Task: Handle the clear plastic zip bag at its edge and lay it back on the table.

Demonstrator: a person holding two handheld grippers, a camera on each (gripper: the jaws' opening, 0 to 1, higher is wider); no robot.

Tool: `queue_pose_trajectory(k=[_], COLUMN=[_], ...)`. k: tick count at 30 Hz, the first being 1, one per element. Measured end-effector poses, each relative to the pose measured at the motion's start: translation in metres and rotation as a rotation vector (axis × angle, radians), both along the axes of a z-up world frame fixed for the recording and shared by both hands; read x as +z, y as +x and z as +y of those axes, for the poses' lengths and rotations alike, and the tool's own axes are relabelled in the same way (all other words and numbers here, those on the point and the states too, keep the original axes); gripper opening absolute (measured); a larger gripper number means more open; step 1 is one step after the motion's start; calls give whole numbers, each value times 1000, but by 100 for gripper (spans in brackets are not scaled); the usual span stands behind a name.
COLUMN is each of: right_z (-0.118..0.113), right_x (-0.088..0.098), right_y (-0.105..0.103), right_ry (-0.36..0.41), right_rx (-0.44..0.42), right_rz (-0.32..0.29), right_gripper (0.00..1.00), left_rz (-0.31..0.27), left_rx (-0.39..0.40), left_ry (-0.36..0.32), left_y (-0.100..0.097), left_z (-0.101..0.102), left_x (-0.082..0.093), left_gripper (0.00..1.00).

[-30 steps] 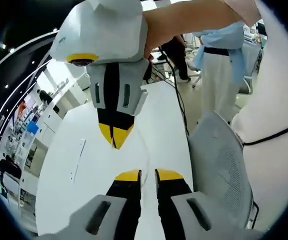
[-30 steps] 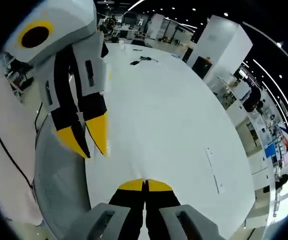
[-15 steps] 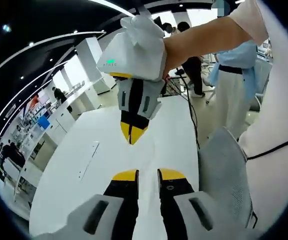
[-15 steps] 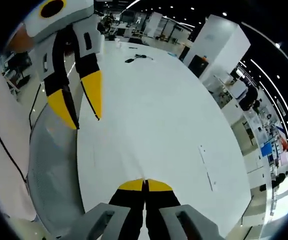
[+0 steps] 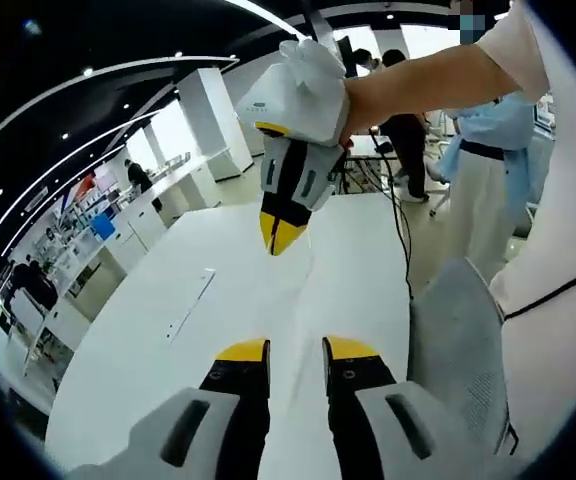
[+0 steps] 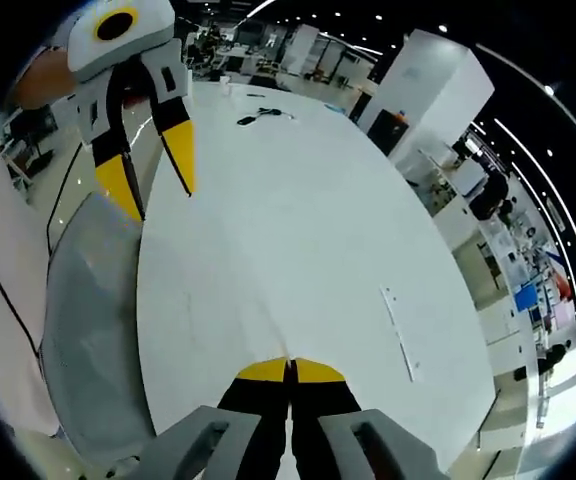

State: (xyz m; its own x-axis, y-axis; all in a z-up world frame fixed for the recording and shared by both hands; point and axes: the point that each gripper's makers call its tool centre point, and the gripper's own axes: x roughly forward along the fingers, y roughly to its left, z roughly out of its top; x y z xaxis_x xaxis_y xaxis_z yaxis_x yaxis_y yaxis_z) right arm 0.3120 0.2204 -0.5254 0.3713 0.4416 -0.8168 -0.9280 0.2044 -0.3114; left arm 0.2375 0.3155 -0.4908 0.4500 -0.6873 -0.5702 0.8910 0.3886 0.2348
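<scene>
The right tool (image 5: 284, 240) is pressed together on an edge of the clear plastic zip bag (image 5: 302, 285). The bag hangs, only faintly visible, above the white counter (image 5: 168, 370). The left tool (image 5: 297, 349) is spread, holding nothing.

Table (image 6: 298, 230) — smooth, matt white; chair back (image 5: 458, 350) — grey perforated mesh.

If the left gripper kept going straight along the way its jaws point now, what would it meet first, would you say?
Probably the right gripper, whose shut yellow tips hang ahead of the left gripper, above the white table. Depth is unclear in this fisheye view; it might pass underneath and meet the tabletop instead.
</scene>
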Motion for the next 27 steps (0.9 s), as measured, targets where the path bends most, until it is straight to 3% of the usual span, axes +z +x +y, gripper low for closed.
queue_pose_trajectory(k=[18,27], right_z=[0,3], right_x=[1,-10], right_y=[41,57], right_ry=[-16,-27], right_rx=[17,42], right_rz=[-43,-69], right_gripper=[0,0], left_rz=[27,45], left_rx=[95,129], left_ry=[-36,-44], left_y=[13,16], left_z=[23,33], left_x=[-8,-14], left_gripper=[22,22])
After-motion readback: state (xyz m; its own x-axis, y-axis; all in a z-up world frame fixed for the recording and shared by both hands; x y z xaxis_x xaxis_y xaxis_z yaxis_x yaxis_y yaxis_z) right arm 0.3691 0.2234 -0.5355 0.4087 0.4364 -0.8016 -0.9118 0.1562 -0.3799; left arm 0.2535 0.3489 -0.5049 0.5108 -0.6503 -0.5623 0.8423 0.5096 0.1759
